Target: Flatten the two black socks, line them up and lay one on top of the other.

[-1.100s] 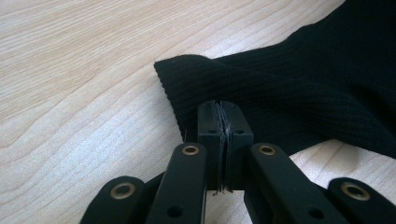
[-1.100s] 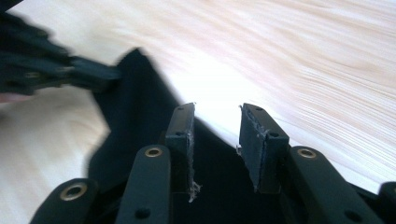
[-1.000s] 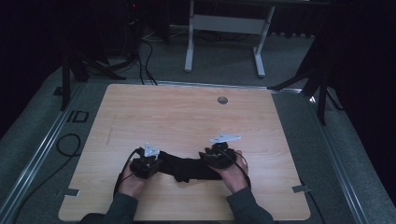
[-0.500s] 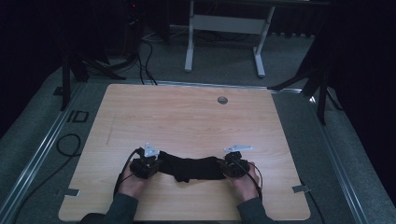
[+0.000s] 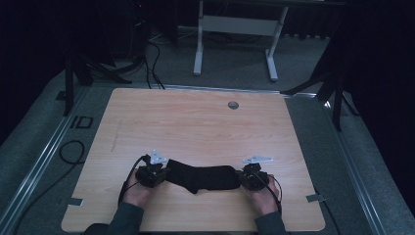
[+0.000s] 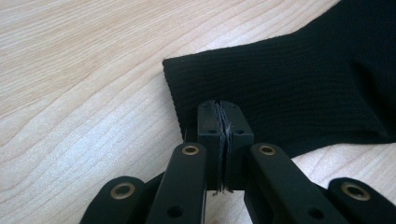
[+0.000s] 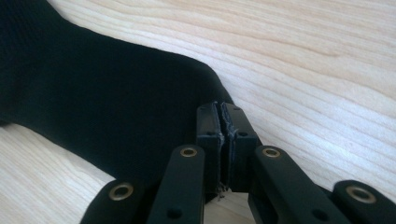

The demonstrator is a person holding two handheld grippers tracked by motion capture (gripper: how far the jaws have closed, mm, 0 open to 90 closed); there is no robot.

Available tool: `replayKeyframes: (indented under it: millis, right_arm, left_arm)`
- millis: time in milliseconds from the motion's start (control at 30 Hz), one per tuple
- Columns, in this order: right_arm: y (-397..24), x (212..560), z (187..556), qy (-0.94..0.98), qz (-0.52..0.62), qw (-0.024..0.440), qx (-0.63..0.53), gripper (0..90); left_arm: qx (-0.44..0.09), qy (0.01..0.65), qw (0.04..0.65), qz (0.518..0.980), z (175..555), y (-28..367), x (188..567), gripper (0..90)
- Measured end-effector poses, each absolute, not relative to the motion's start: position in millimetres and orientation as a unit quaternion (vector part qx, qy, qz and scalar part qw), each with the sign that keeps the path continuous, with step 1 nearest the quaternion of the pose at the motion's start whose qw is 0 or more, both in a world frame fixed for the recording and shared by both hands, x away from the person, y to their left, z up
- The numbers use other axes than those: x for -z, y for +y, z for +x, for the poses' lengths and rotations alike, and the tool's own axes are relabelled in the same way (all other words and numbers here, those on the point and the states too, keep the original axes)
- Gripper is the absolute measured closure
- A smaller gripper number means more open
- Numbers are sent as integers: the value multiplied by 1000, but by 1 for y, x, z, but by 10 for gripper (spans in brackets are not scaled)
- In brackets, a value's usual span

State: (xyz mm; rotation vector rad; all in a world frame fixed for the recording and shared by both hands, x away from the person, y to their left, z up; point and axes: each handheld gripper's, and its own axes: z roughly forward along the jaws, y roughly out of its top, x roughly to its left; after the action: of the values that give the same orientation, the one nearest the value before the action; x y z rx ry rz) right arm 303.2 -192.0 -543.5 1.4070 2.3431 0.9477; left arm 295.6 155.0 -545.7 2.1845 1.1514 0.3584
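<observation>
While each gripper pinches one end of the black sock [image 5: 203, 177], the fabric lies stretched between them along the near edge of the tabletop [image 5: 195, 122]. In the left gripper view, the left gripper [image 6: 218, 119] has its fingers [image 6: 208, 126] pressed fully together on the ribbed cuff, just in from its corner. In the right gripper view, the right gripper [image 7: 219, 122] is clamped likewise on the smooth rounded end, probably the toe. Holding opposite ends seems meant to pull the sock flat and straight, judging by how few wrinkles show. Both hands rest low, so the sock stays on the wood.
</observation>
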Motion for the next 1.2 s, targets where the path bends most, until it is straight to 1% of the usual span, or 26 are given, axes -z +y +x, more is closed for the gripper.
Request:
replayKeyframes:
  millis: [333, 600, 667, 700, 767, 800, 833, 867, 900, 1000, 1067, 1200]
  right_arm:
    - [-194, 549, 305, 810, 480, 127, -313, 856]
    - [-198, 551, 318, 798, 492, 133, -322, 842]
    - [-200, 552, 325, 794, 496, 137, -324, 829]
    - [-200, 552, 326, 793, 498, 137, -323, 816]
    - [-200, 551, 328, 792, 496, 140, -327, 741]
    - [-200, 551, 328, 792, 496, 140, -327, 741]
    - [-200, 551, 328, 791, 495, 140, -330, 741]
    - [-200, 551, 328, 791, 495, 140, -330, 701]
    - [-203, 545, 326, 789, 491, 138, -344, 625]
    - [-208, 535, 323, 778, 487, 136, -373, 549]
    - [-213, 528, 320, 769, 485, 145, -390, 520]
    - [-227, 523, 319, 759, 492, 154, -397, 502]
  left_arm:
    - [-127, 425, 310, 841, 296, 155, 543, 883]
    - [-137, 419, 314, 841, 299, 149, 545, 863]
    - [-142, 417, 319, 839, 301, 146, 546, 846]
    - [-146, 413, 322, 839, 301, 145, 546, 827]
    - [-149, 410, 330, 837, 301, 144, 547, 778]
    - [-149, 410, 330, 837, 301, 144, 547, 751]
    - [-149, 410, 330, 837, 301, 144, 547, 751]
    - [-144, 410, 350, 830, 302, 145, 545, 751]
    - [-144, 410, 356, 827, 301, 145, 544, 695]
    - [-149, 415, 378, 814, 301, 150, 540, 622]
    - [-155, 422, 389, 804, 301, 154, 538, 600]
    - [-172, 452, 375, 791, 305, 164, 538, 577]
